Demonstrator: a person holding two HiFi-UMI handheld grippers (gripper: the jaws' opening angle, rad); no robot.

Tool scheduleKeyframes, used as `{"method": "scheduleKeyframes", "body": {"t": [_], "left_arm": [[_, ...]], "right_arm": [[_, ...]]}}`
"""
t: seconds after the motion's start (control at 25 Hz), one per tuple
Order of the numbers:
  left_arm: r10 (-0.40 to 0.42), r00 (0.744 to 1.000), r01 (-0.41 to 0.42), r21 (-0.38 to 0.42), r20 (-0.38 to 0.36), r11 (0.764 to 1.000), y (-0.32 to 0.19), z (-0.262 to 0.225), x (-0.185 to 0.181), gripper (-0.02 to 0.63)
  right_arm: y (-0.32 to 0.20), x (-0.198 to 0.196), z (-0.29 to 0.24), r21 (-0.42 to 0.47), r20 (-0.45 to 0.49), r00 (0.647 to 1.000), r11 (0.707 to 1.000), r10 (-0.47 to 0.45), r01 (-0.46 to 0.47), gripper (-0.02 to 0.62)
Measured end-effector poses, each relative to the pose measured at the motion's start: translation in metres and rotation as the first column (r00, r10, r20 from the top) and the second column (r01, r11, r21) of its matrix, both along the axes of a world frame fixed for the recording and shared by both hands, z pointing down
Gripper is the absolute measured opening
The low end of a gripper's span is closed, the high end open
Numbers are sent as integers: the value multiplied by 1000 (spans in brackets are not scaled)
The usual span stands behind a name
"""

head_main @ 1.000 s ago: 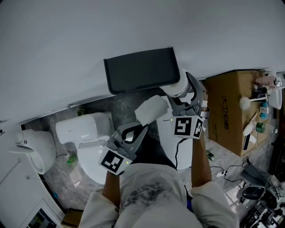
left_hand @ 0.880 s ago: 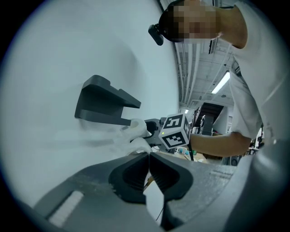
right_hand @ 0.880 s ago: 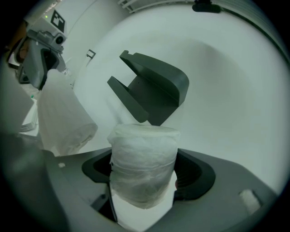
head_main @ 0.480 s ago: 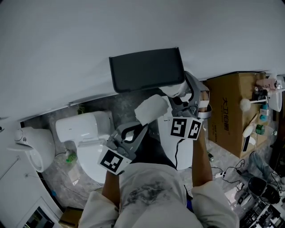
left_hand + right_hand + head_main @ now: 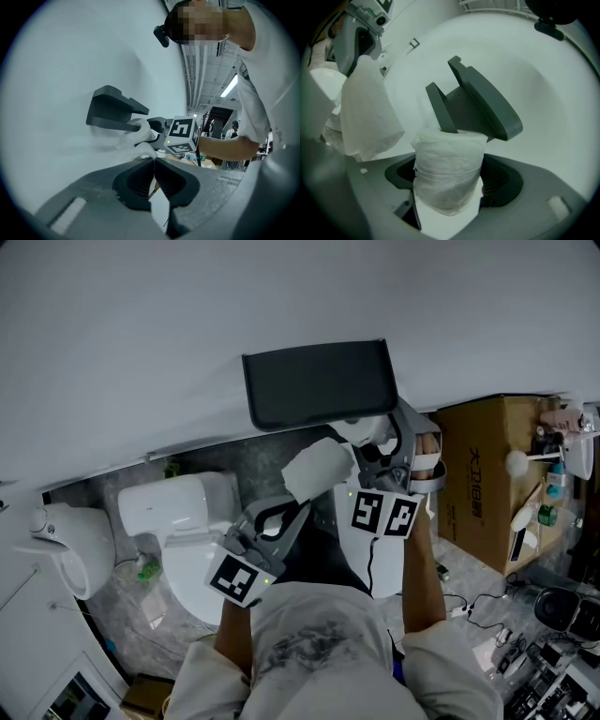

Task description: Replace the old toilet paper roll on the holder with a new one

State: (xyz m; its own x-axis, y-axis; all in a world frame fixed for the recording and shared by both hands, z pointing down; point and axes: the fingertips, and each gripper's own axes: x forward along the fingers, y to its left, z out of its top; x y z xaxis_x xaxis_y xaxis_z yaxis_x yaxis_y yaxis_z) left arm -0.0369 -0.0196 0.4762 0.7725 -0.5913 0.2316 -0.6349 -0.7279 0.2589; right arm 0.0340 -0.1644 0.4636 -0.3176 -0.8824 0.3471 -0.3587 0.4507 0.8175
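Pale wall (image 5: 187,334) fills the background, with a toilet (image 5: 178,521) low at the left and a box (image 5: 487,474) at the right; a dark holder (image 5: 319,381) is fixed to the wall between them.

Right claw (image 5: 450,183) stands wide, and both pads press on a white roll (image 5: 447,171), which fills the gap between them; the roll looks soft and a little crumpled, and whether it is the old one or the new one I cannot tell. In the right gripper view its long axis runs up and down, across the line the claw points along; its upper end meets the lower edge of the holder's side plate, though whether the two touch is not clear. So the holder lies just ahead of and above the roll, with its lid angled up and away; the coming move likely turns on bringing the roll's axis into line with whatever carries it inside, which is hidden.

Left claw (image 5: 153,176) is narrow, jaws together; the right gripper view shows a loose sheet (image 5: 368,112) hanging from it, off to the roll's left. Whether that sheet joins the roll I cannot tell.

The right hand is plainly the nearer to the holder; the left sits lower and further back.
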Motion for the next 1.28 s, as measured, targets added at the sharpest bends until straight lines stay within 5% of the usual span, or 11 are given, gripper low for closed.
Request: {"method": "scheduleKeyframes", "body": {"t": [0.56, 1.28], "left_arm": [[-12, 1000, 12, -8, 2, 1000, 2, 0, -1, 14], [-49, 999, 49, -5, 1, 999, 15, -1, -25, 14]], "right_arm": [[1, -2, -7, 79, -95, 995, 997, 7, 1, 387], [29, -52, -9, 136, -156, 981, 981, -116, 138, 378]]}}
